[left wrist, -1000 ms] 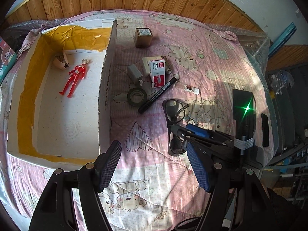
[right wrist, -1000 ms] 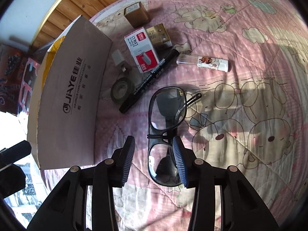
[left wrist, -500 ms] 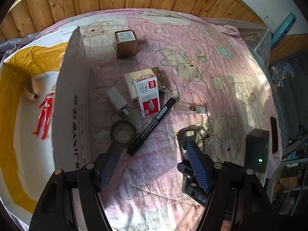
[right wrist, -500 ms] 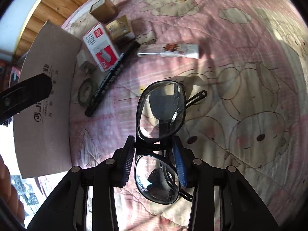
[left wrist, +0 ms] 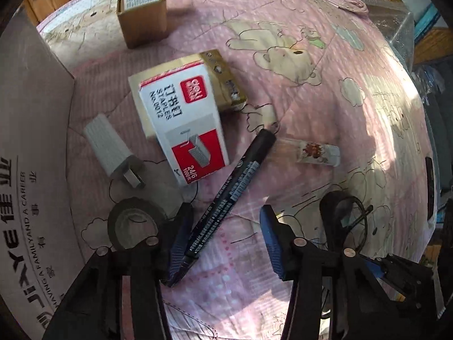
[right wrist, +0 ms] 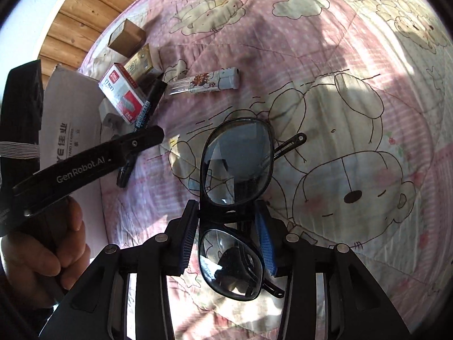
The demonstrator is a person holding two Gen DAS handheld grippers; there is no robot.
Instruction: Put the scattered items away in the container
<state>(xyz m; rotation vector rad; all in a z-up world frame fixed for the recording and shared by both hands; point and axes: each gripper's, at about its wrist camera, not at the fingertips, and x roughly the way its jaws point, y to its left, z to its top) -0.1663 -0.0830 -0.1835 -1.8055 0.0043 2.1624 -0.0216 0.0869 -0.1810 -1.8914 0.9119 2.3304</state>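
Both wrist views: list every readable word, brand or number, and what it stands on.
"deli", "STAPLES", "No.0012", "24/6", "1000": staples box.
"JiAYE", "A FAMILY AND A CAREER": cardboard box wall.
"GenRobot.AI": left hand-held gripper.
Black marker print: too small.
Brown box top label: blurred.

Work surface is covered by a pink quilted cloth [right wrist: 325, 65] printed with cartoon bears and clouds. Varnished wooden plank panelling [right wrist: 73, 25] runs behind it, below a white wall [right wrist: 34, 2]. Strong sunlight casts hard-edged shadows across the cloth.
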